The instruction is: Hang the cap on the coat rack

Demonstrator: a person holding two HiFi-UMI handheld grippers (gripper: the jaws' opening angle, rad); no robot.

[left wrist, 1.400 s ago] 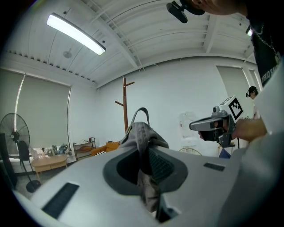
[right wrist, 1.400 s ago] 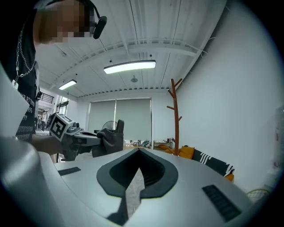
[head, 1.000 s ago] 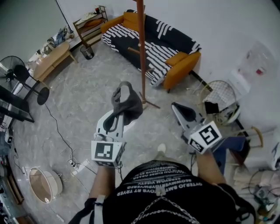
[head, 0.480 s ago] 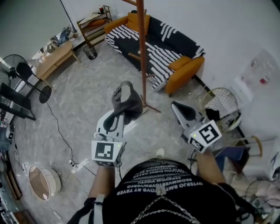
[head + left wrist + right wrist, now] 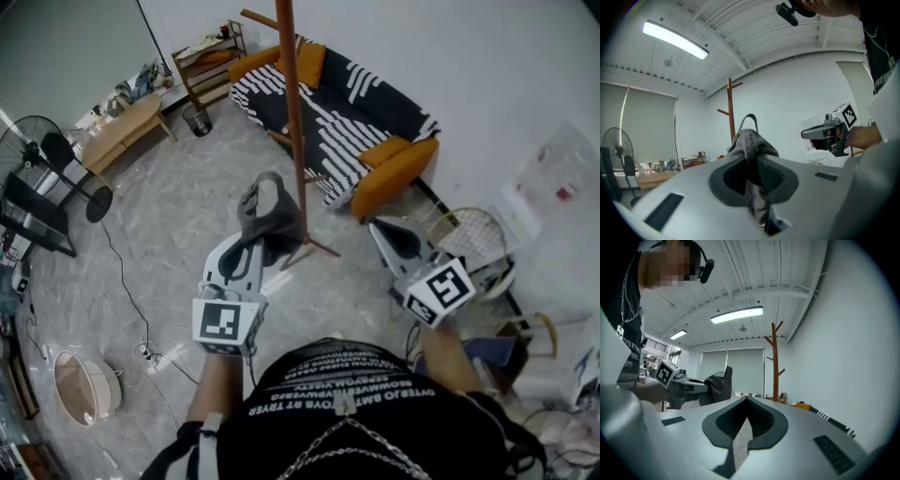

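Observation:
A dark grey cap (image 5: pixel 269 218) is pinched by its fabric in my left gripper (image 5: pixel 255 242), which is shut on it and held at chest height. In the left gripper view the cap (image 5: pixel 751 143) bunches up between the jaws, its strap loop standing on top. The brown wooden coat rack (image 5: pixel 292 122) stands just beyond the cap, its pegs high up (image 5: pixel 731 101). My right gripper (image 5: pixel 396 240) is shut with nothing in it, off to the right of the rack's foot. From the right gripper view (image 5: pixel 747 402) the rack (image 5: pixel 775 363) rises ahead to the right and the cap (image 5: pixel 720 385) is at the left.
An orange sofa with a black-and-white throw (image 5: pixel 361 108) stands behind the rack against the wall. A fan (image 5: pixel 45 155), a low wooden table (image 5: pixel 120 129), a shelf (image 5: pixel 208 54) and a bin (image 5: pixel 196 119) are at the left. A cable and power strip (image 5: pixel 150 352) lie on the floor; a wire chair (image 5: pixel 471 234) is at the right.
The view has moved nearer the coat rack, whose pole now stands further left and taller in the head view. Both grippers keep their hold and pose.

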